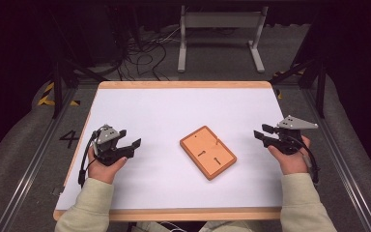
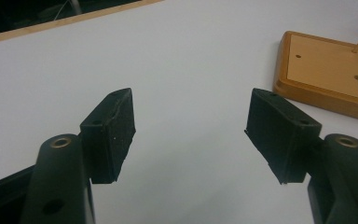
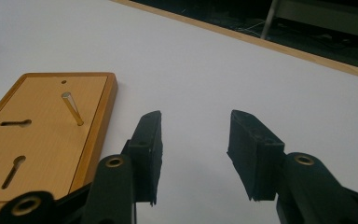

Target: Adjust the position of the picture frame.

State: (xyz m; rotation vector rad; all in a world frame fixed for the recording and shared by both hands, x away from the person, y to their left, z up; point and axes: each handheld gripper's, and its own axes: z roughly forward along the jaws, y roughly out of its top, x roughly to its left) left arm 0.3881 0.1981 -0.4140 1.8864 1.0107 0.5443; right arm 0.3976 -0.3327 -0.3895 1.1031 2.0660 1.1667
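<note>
One wooden board (image 1: 207, 152) — one peg (image 3: 72, 108), two slots — between two grippers, jaws apart, empty.

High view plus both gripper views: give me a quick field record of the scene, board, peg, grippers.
surface: white table top with a light wooden rim
board: flat orange-brown rectangular wooden board, lying skewed near the table's middle, between the two grippers
board features: two keyhole-shaped slots and one small round hole
peg: thin wooden peg standing in the board
left gripper: jaws open, nothing between them, apart from the board
right gripper: jaws open, nothing between them, apart from the board
</note>
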